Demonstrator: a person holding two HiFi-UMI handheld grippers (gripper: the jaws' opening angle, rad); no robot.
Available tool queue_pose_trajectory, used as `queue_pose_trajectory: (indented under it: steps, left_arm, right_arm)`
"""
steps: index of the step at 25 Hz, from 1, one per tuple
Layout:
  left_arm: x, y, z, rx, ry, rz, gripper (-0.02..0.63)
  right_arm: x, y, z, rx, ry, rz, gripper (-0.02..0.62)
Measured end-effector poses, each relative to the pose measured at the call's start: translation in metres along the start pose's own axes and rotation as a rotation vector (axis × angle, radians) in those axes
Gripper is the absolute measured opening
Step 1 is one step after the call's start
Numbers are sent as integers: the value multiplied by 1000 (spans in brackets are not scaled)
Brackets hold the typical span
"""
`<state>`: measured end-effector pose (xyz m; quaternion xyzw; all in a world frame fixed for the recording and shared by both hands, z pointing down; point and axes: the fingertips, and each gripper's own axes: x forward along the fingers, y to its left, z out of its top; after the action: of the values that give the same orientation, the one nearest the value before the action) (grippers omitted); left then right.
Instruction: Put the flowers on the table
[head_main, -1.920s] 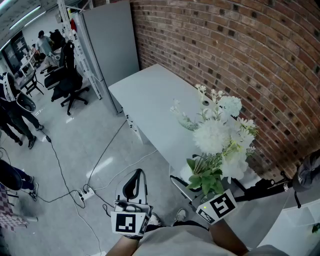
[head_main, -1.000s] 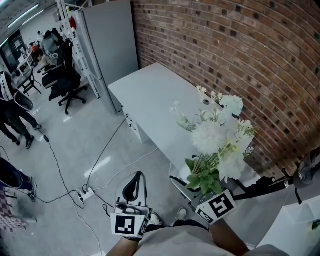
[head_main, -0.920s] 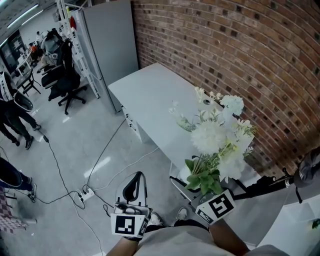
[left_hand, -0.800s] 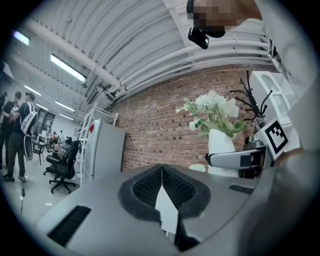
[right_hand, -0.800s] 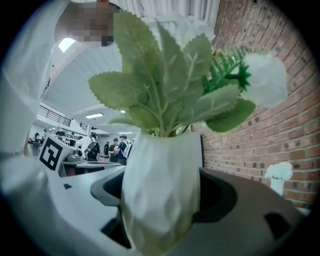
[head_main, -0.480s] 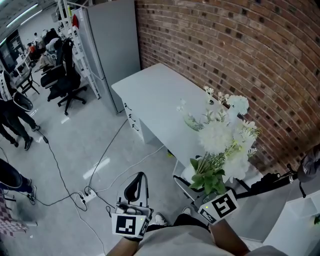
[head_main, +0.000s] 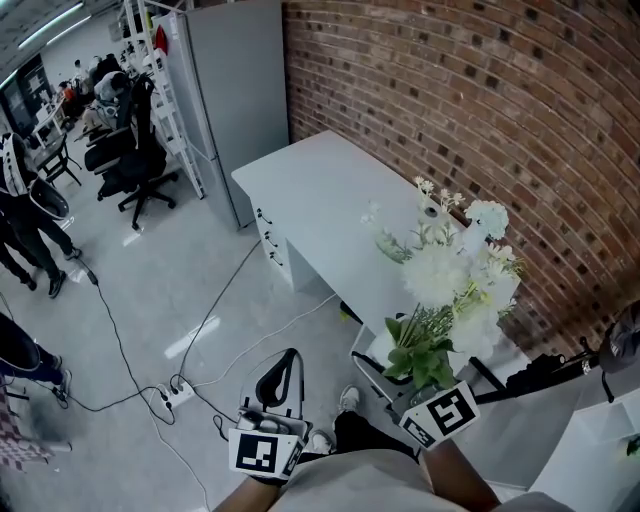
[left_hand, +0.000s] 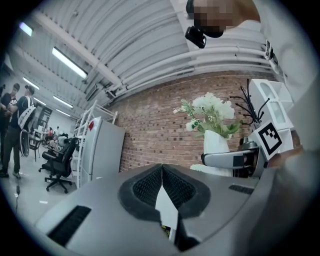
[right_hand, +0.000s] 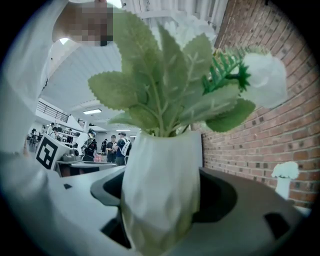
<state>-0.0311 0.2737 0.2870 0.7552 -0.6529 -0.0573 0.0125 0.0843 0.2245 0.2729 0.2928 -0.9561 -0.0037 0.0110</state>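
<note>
Between the right tongs (right_hand: 162, 210) a white vase (right_hand: 160, 165) is clamped at mid-body. The left tongs (left_hand: 162, 187) are pressed together, empty. The flowers (head_main: 455, 280) are carried upright near the tabletop (head_main: 320, 200), not yet set down (probably light but top-heavy; grip the stiff vase low).

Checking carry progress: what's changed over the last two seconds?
The person took a step; the table slid slightly right in the head view. Nothing grasped or released. Right tongs still shut on the vase, flowers not yet set down; left tongs still shut, empty.
</note>
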Motion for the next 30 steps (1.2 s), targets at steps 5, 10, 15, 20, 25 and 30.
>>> queue_pose_trajectory:
  steps: [5,10,15,20,25,30]
  left_arm:
    - [15,15,-3,-6,14,17,8]
    - [47,31,-11,-9,22,22,8]
    - [86,42,-16,1,34,18,8]
    - [126,51,-18,4,35,8,8]
    - [165,60,-22,14,35,9,8]
    - [202,59,-21,28,36,10,8]
  right_arm:
    - [22,-9,-2,-4,7,16,373]
    - [52,-33,-4,-4,8,28,373]
    - [82,-64,-9,-3,14,38,373]
    - [107,-95,-13,-1,23,30,373]
    - [126,-123,-18,4,29,24,373]
    - [142,-149,-16,-4,18,40,373]
